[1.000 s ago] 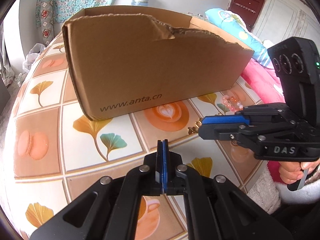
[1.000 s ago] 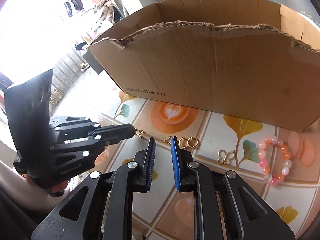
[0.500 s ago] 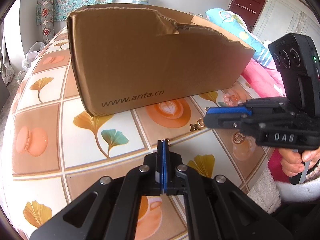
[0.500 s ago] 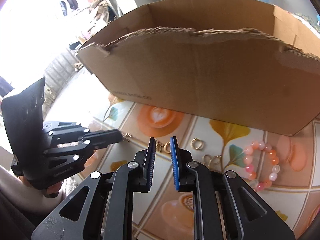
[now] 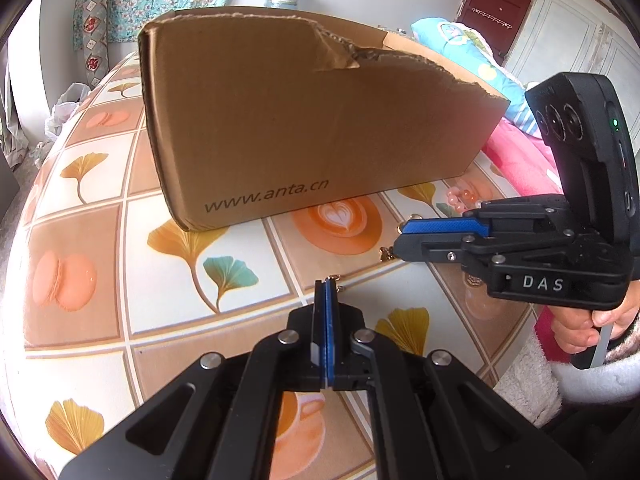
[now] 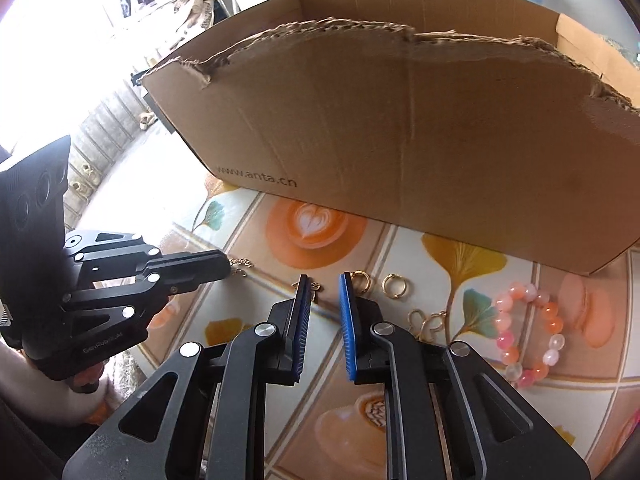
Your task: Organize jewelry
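My left gripper (image 5: 325, 282) is shut on a small gold piece of jewelry (image 5: 335, 280), whose links poke out at the fingertips; the right wrist view (image 6: 228, 268) shows it dangling as a gold chain (image 6: 240, 266). My right gripper (image 6: 323, 280) is open, low over a small gold piece (image 6: 316, 287) on the table. Two gold hoop earrings (image 6: 394, 284), a gold butterfly piece (image 6: 428, 320) and a pink-orange bead bracelet (image 6: 528, 332) lie on the table in front of the torn cardboard box (image 6: 400, 120).
The box (image 5: 312, 120) fills the far half of the patterned table (image 5: 120, 240). A pink blanket and pillow (image 5: 516, 152) lie off the right edge. The table's near edge runs just by both hands.
Both grippers have moved forward toward the box. The left stays shut on the gold piece. The right has lowered and come over the small gold piece by the hoops.
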Available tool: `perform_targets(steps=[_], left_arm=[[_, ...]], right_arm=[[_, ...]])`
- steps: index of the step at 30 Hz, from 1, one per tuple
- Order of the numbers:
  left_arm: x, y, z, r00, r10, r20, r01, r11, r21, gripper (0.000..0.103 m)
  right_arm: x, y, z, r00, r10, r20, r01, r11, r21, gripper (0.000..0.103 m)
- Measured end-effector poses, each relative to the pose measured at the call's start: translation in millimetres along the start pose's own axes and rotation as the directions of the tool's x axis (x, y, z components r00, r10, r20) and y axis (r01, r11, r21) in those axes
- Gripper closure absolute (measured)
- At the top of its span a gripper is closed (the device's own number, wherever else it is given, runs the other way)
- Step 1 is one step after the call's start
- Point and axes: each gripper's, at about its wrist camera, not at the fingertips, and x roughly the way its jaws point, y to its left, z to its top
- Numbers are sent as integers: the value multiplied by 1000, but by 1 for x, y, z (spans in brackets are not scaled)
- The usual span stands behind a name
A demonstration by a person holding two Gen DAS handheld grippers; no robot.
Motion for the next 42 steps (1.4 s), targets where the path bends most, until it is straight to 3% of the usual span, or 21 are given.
perform_targets(steps=[11, 15, 23, 30, 42], left_arm=[[-3, 3, -2, 1000, -10, 8, 10, 1000, -12, 103], [-8, 4, -2, 1000, -9, 21, 10, 1000, -15, 103], [-14, 0, 0, 998, -29, 53, 30, 1000, -1, 103], [-20, -2, 3, 995, -47, 89, 46, 999, 9, 103], [-19, -3, 4, 995, -49, 84, 49, 999, 10, 103]], right_arm=[[6, 17, 6, 999, -46, 16, 47, 996, -82, 84], [-13, 10, -3, 997, -63, 37, 66, 995, -71, 81], [-9, 5, 1, 994, -91, 58, 93, 995, -35, 81], [3, 0, 0, 995, -84, 46, 86, 995, -57, 86], [21, 0, 5, 988, -145, 54, 150, 983, -103, 94]])
